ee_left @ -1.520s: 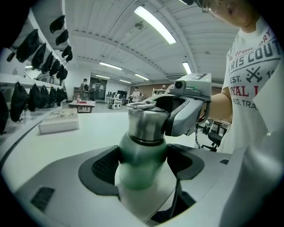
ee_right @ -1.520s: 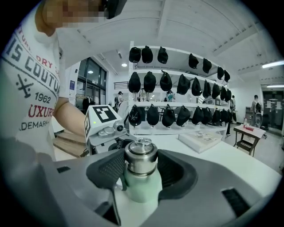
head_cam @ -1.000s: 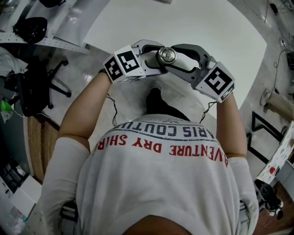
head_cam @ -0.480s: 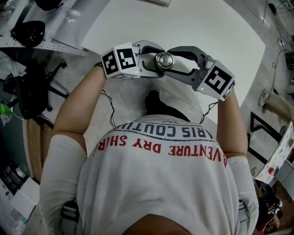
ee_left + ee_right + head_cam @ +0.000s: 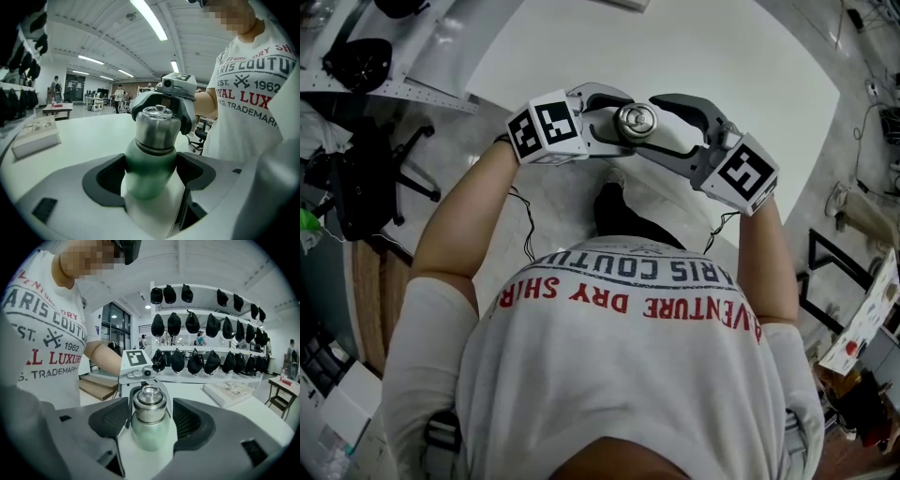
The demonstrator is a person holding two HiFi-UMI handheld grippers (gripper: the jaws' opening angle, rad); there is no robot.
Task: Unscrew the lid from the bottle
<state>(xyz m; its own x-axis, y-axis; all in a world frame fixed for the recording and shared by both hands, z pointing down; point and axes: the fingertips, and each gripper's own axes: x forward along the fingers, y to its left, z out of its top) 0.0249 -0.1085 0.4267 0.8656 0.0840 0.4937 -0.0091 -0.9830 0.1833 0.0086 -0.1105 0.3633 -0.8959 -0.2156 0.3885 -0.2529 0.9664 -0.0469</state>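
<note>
A pale green bottle (image 5: 149,171) with a steel lid (image 5: 636,119) hangs in the air over the table's near edge. My left gripper (image 5: 622,120) is shut on its green body, and its pads (image 5: 117,173) press on both sides. My right gripper (image 5: 652,122) comes from the right, with its jaws on either side of the lid (image 5: 150,404). Those jaws are opening, and a gap shows between each pad (image 5: 187,420) and the steel. The lid sits on the bottle's neck.
A white table (image 5: 703,56) stretches ahead, with a book (image 5: 35,136) lying on it. A black office chair (image 5: 380,178) stands on the floor at the left. Shelves of black caps (image 5: 206,324) line the wall behind.
The right gripper's jaws have spread off the lid, and its marker cube has shifted slightly. The left gripper has kept its hold on the bottle with little movement.
</note>
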